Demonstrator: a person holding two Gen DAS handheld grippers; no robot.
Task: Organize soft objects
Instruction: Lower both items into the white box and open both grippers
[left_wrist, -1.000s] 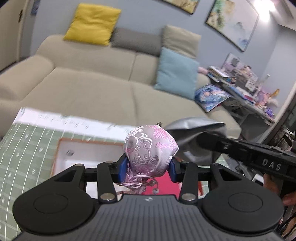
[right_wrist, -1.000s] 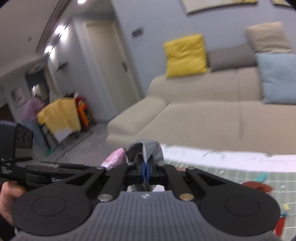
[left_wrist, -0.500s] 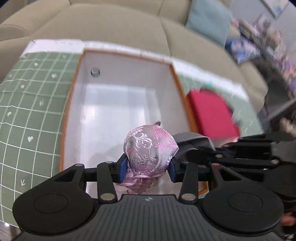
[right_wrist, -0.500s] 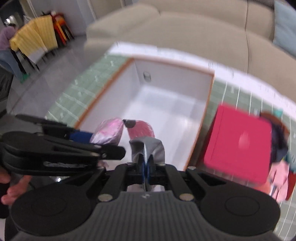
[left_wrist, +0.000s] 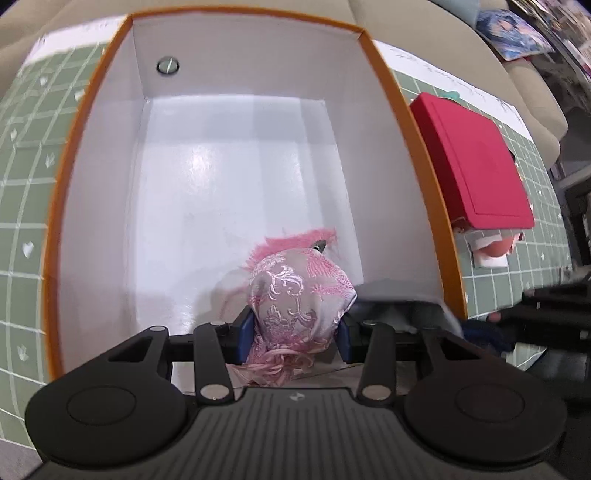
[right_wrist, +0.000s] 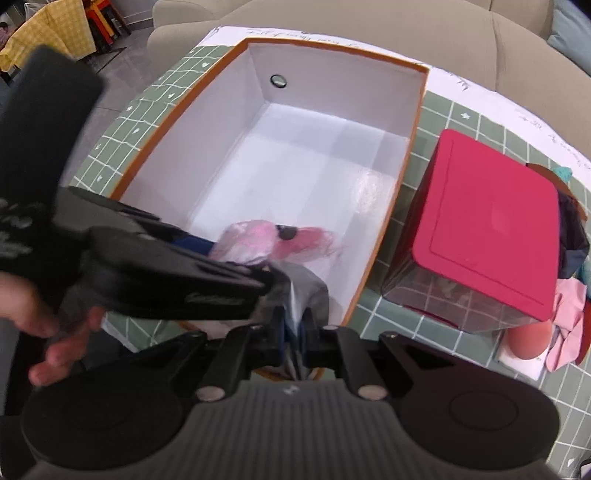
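Observation:
My left gripper (left_wrist: 293, 341) is shut on a pink brocade pouch (left_wrist: 297, 291) with a pink tassel, held low inside the near end of an open white box with an orange rim (left_wrist: 417, 147). The pouch also shows in the right wrist view (right_wrist: 255, 242). My right gripper (right_wrist: 291, 338) is shut on a grey silvery cloth (right_wrist: 306, 290), held over the box's near right corner (right_wrist: 380, 236). The grey cloth shows at the box's near right corner in the left wrist view (left_wrist: 399, 295). The rest of the box floor is bare.
A clear container with a red lid (right_wrist: 484, 229) stands right of the box on the green grid mat (right_wrist: 436, 122). Pink and dark fabrics and a peach ball (right_wrist: 528, 339) lie beyond it. A beige sofa (right_wrist: 369, 26) is behind the table.
Both grippers tilted down from facing the sofa and moved forward and lower over the box. The pouch and the grey cloth now sit at the box's near end.

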